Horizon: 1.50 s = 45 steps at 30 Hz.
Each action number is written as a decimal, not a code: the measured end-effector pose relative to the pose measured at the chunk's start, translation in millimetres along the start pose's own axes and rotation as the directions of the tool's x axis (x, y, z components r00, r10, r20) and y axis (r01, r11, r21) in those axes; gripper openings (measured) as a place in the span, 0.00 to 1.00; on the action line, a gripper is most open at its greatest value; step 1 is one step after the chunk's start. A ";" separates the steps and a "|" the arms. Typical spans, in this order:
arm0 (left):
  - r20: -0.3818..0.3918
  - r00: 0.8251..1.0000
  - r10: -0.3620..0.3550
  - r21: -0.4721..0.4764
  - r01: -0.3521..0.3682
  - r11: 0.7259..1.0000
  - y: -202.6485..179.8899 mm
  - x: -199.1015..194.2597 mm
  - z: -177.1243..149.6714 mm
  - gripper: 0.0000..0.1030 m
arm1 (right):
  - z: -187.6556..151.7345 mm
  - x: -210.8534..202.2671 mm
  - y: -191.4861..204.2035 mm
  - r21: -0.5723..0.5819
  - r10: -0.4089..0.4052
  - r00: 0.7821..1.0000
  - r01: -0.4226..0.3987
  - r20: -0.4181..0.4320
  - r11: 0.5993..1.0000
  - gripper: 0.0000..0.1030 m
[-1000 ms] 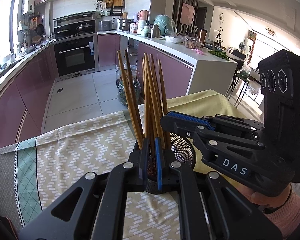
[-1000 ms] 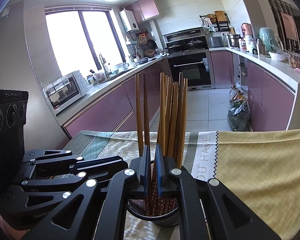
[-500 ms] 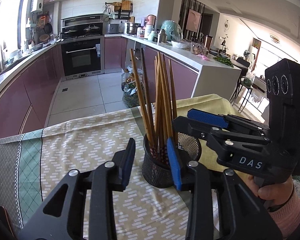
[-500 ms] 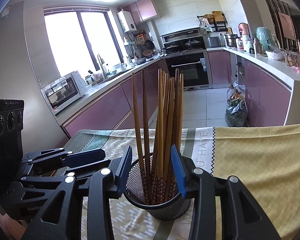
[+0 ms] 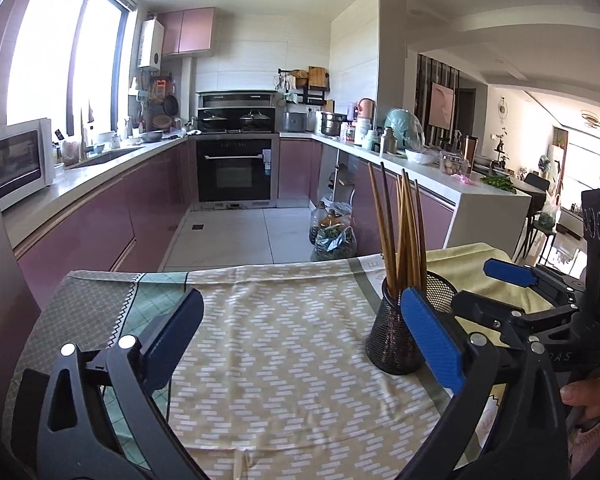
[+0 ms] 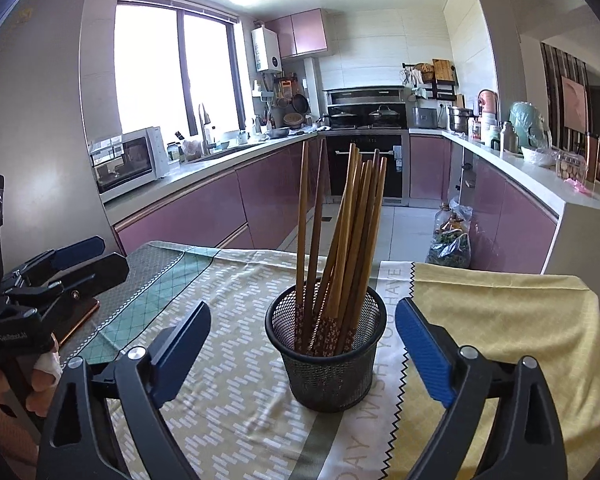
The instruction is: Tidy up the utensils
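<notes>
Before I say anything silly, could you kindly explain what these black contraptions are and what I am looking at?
They are hand-held grabbing tools, one in each of a person's hands, each carrying a wide-angle camera that looks along its fingers. One picture comes from the left claw, the other from the right claw. Both are open and hold nothing. On the patterned tablecloth stands a black mesh cup with wooden chopsticks upright in it. A kitchen lies behind.

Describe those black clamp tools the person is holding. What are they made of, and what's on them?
Both are matte black plastic linkages with silver rivets and blue ribbed pads on the fingers. The left gripper and right gripper match. Each carries a black box with round lenses and small white lettering. The right hand wears a pink sleeve.
</notes>
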<state>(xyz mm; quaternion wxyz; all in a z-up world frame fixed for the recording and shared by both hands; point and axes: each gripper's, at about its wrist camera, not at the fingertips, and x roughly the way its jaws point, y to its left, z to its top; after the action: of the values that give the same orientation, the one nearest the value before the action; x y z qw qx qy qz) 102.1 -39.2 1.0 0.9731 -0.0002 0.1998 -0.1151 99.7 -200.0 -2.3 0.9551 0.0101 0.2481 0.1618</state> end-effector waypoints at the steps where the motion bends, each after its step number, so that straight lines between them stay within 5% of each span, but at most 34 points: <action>1: 0.008 1.000 0.005 -0.005 -0.005 1.000 1.9 -4.5 -0.7 0.95 | -1.2 -3.3 2.9 -0.011 -0.009 1.000 0.009 0.011 1.000 0.93; 18: 0.137 0.986 0.095 -0.029 -0.091 0.995 14.2 -69.5 -16.2 0.94 | -17.6 -42.4 31.3 -0.052 -0.072 0.986 0.080 0.148 0.995 0.94; 45: 0.166 0.981 0.099 -0.039 -0.094 0.995 12.6 -90.6 -25.3 0.94 | -26.5 -65.9 46.1 -0.050 -0.102 0.971 0.115 0.217 0.992 0.94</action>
<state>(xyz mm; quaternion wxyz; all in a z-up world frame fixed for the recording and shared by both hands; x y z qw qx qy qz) 14.1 -5.5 12.4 0.9907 -0.0155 0.1186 -0.0642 18.6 -178.7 10.1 0.9835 -0.0157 0.1390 0.1150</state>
